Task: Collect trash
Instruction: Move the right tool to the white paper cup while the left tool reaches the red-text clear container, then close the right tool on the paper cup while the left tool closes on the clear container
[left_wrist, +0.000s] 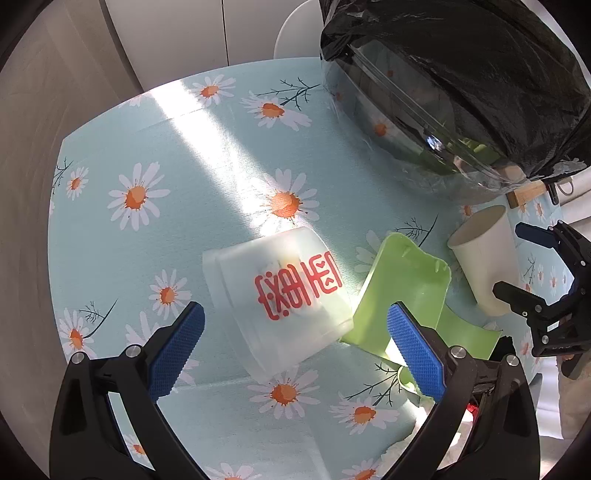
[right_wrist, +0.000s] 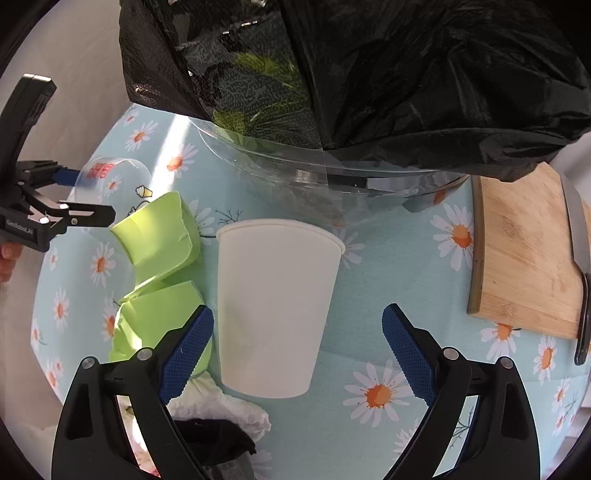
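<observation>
Paper cup (right_wrist: 275, 306) stands upright on the floral table (right_wrist: 369, 332), mouth up, between the wide-open right gripper (right_wrist: 297, 350) fingers, untouched. Left gripper (left_wrist: 295, 347) gapes empty over the tipped frosted cup (left_wrist: 280, 295), mouth toward camera.

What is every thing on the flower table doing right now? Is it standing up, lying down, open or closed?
Clear cup: lying on its side.
Paper cup: upright, looks empty.
Green box: crushed, lying flat.
Black bag: open, draped over the glass bowl.
Knife: lying on the cutting board.
Left gripper: open.
Right gripper: open.
</observation>
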